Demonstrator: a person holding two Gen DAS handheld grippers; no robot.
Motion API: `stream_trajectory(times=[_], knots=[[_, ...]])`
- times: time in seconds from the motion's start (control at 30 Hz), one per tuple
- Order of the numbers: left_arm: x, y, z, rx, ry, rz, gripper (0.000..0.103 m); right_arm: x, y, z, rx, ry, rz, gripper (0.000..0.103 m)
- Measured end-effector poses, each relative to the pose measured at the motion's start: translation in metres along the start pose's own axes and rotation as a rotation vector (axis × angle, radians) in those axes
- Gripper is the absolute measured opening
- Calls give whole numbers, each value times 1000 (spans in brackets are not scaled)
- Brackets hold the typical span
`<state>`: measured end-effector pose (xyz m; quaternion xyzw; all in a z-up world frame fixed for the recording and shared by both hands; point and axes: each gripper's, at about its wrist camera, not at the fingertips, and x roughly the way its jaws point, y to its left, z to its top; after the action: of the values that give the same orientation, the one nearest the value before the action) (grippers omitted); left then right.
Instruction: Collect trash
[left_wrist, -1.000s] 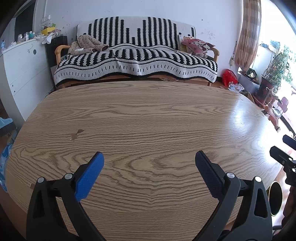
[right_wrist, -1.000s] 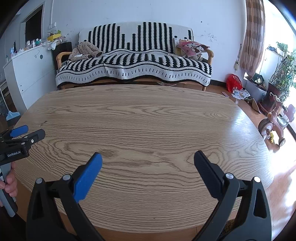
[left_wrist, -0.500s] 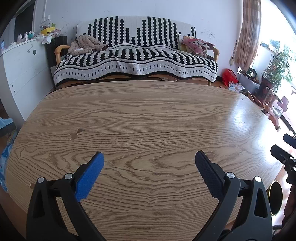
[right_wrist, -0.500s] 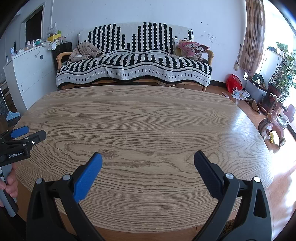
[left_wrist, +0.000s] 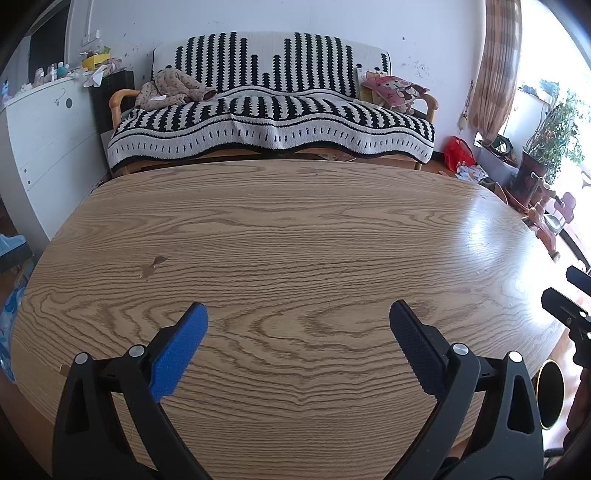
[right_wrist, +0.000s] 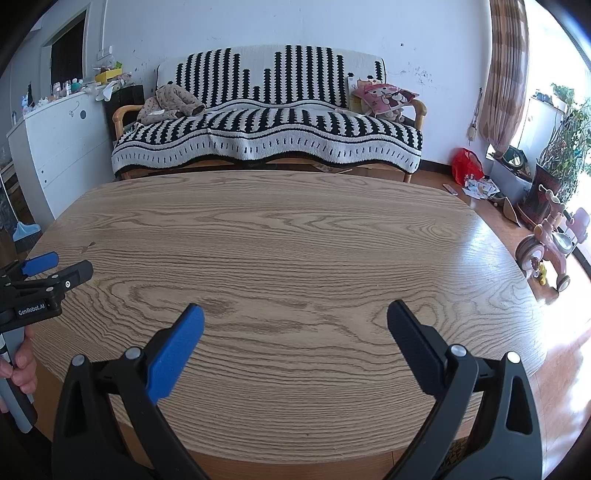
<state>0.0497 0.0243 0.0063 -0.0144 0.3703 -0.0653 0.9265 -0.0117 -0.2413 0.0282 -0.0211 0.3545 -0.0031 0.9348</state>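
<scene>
In the left wrist view, the left tongs (left_wrist: 298, 317) are hovering over the near part of the wooden tabletop (left_wrist: 295, 229), spread wide with nothing between them. A small chip (left_wrist: 151, 266) is showing in the wood to the left. The right tongs (left_wrist: 570, 295) are poking in at the right edge. Beyond the tabletop a striped sofa (left_wrist: 273, 122) is standing against the wall, and scattered paper trash (left_wrist: 469, 171) is lying on the floor beside a red bag (left_wrist: 458, 152).

In the right wrist view, the right tongs (right_wrist: 295, 317) are likewise gaping wide and holding nothing above the tabletop (right_wrist: 295, 236). The left tongs (right_wrist: 55, 267) are entering at the left, parted, gripped by a hand (right_wrist: 20, 367). The paper trash (right_wrist: 480, 188) is sitting on the floor, well apart from both tongs, near a pink tricycle (right_wrist: 550, 240).
</scene>
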Motion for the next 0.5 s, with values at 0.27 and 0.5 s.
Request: stream_trajectory(times=[0.27,0.5], knots=[[-1,0,0,0,1,1,96,0,0,0,-1,1,0,96],[-1,0,0,-1,2,2,96,0,1,0,-1,0,0,96]])
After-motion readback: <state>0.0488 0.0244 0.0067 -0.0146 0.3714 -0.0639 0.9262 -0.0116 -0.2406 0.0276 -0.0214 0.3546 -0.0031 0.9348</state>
